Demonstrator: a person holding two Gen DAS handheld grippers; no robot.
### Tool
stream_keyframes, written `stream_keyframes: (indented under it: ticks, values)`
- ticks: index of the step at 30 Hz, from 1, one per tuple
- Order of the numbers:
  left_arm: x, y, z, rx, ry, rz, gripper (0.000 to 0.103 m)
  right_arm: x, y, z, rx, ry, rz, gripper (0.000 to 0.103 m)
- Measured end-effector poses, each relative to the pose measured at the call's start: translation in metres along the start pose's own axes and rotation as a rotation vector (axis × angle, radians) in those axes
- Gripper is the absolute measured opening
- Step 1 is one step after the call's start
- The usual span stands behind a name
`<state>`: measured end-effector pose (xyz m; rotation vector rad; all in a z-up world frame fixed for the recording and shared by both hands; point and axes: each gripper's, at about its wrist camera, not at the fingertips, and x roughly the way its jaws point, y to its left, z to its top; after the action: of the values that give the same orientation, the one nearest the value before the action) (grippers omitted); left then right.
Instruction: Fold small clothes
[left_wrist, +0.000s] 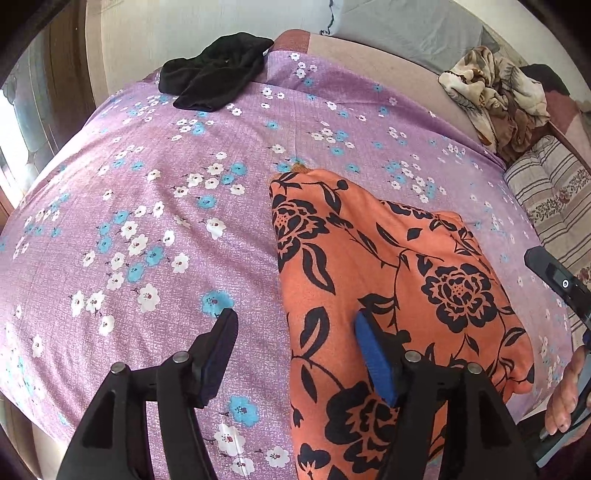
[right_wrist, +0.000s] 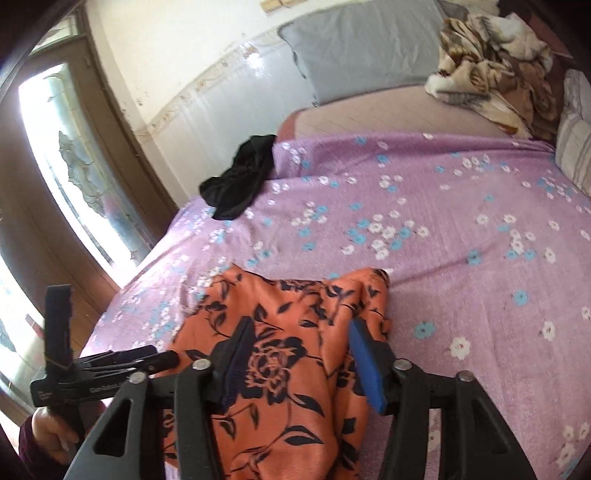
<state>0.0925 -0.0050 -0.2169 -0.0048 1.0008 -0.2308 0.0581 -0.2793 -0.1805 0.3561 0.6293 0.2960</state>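
Observation:
An orange garment with black flowers (left_wrist: 388, 277) lies on the purple flowered bedsheet (left_wrist: 147, 184), folded into a rough rectangle. My left gripper (left_wrist: 295, 332) stands open astride the garment's left edge, one finger over the sheet and the blue-padded one over the cloth. In the right wrist view, my right gripper (right_wrist: 301, 332) hangs over the same garment (right_wrist: 288, 387). Its jaws are apart, and the cloth between them lies loose with no pad pressing on it. A crumpled black garment (left_wrist: 218, 74) sits at the far left of the bed (right_wrist: 240, 177).
A brown and cream blanket heap (right_wrist: 487, 77) and a grey pillow (right_wrist: 362, 51) lie at the bed's head. A striped pillow (left_wrist: 546, 195) sits at the right. A glazed door (right_wrist: 74, 166) stands left of the bed. A hand (left_wrist: 565, 398) holds the right tool.

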Motion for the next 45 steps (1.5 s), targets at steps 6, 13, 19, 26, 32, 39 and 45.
stream_keyframes:
  ticks: [6,13,19,26,32,39,45]
  values:
    - [0.012,0.003,-0.004,0.017,0.020,0.042,0.078,0.053,0.013,-0.025,-0.015,0.254,-0.006,0.035]
    - [0.005,0.001,0.004,0.018,-0.043,0.049,0.079,0.060,0.000,-0.021,0.041,0.282,-0.020,0.031]
    - [0.012,-0.001,0.032,-0.007,-0.089,0.044,0.079,0.059,0.005,0.010,0.071,0.190,0.009,0.033]
    - [0.066,-0.001,0.061,-0.018,0.034,0.074,0.079,0.110,-0.013,0.019,0.209,0.335,-0.006,0.033]
    - [0.064,0.008,0.055,-0.063,0.049,0.026,0.079,0.110,-0.042,0.013,0.325,0.346,0.069,0.033]
    - [0.002,0.003,0.022,-0.017,-0.079,0.053,0.079,0.055,-0.031,0.006,0.263,0.275,0.087,0.034]
    - [-0.023,-0.017,-0.031,0.047,-0.082,0.113,0.081,0.015,-0.006,-0.024,0.205,0.260,0.091,0.034]
